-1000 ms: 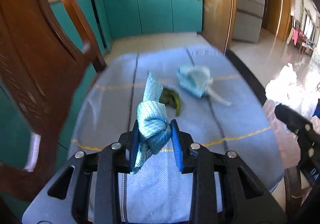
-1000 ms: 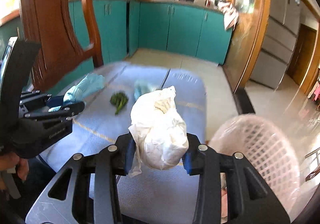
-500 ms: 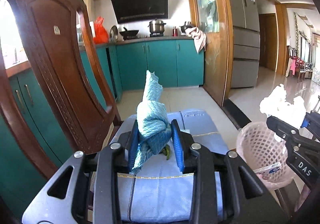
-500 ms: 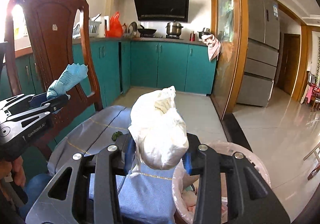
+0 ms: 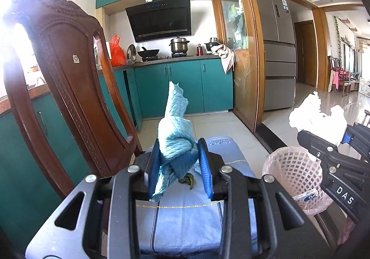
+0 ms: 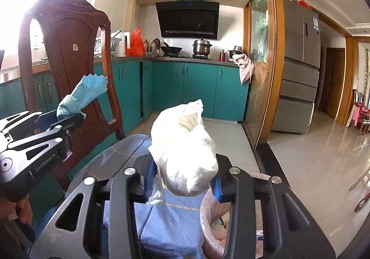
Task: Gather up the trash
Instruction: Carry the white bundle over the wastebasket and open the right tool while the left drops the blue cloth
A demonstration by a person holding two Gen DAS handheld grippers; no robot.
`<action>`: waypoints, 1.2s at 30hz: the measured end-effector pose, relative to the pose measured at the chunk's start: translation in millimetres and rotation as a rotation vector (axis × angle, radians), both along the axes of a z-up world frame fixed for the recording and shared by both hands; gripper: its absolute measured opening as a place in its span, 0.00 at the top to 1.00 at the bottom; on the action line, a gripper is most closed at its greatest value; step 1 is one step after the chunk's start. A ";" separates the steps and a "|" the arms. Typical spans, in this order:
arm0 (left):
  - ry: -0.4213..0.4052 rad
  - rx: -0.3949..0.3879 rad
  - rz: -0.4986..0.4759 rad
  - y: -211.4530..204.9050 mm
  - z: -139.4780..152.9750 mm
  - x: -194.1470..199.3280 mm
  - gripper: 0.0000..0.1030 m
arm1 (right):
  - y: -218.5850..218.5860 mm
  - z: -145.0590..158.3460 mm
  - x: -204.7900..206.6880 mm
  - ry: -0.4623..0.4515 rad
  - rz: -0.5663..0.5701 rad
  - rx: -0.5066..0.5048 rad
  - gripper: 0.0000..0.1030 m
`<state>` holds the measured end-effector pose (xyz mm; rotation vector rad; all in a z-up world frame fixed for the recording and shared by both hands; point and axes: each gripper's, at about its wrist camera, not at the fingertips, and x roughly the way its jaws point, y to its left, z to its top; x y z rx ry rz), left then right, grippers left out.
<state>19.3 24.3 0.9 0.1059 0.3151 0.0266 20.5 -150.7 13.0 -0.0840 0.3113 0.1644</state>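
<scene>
My left gripper (image 5: 178, 166) is shut on a crumpled light-blue cloth wad (image 5: 175, 134), held up above the blue table cover (image 5: 185, 217). The same blue wad (image 6: 81, 97) shows at the left of the right wrist view. My right gripper (image 6: 182, 180) is shut on a crumpled white paper wad (image 6: 185, 152), which also shows as the white wad (image 5: 316, 115) at the right of the left wrist view. A pink mesh trash basket (image 5: 293, 175) with a plastic liner stands beside the table, below the right gripper; its rim (image 6: 205, 212) holds some trash. A green scrap (image 5: 187, 180) lies on the cover.
A tall carved wooden chair (image 5: 64, 87) stands close on the left. Teal kitchen cabinets (image 5: 185, 87) and a stove with pots are behind. A wood-framed glass door (image 5: 240, 55) and a grey fridge (image 5: 277, 50) are to the right. A hand (image 6: 23, 210) grips the left tool.
Both grippers have risen and tilted up from the table, each still holding its wad. The table has dropped low in view and the pink basket has come in below the right gripper.
</scene>
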 end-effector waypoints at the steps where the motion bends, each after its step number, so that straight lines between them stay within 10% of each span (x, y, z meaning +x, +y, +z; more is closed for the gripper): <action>1: -0.002 0.002 0.002 -0.2 0.1 -2.0 0.69 | 1.3 0.9 -1.2 -0.004 0.001 -0.002 0.62; 21: 0.046 0.009 -0.241 -91.9 -13.8 18.3 0.69 | -97.5 -9.0 -20.7 0.023 -0.251 0.036 0.62; 36: 0.230 0.005 -0.472 -206.0 -73.6 82.7 0.69 | -170.1 -38.5 -9.4 0.106 -0.401 0.078 0.62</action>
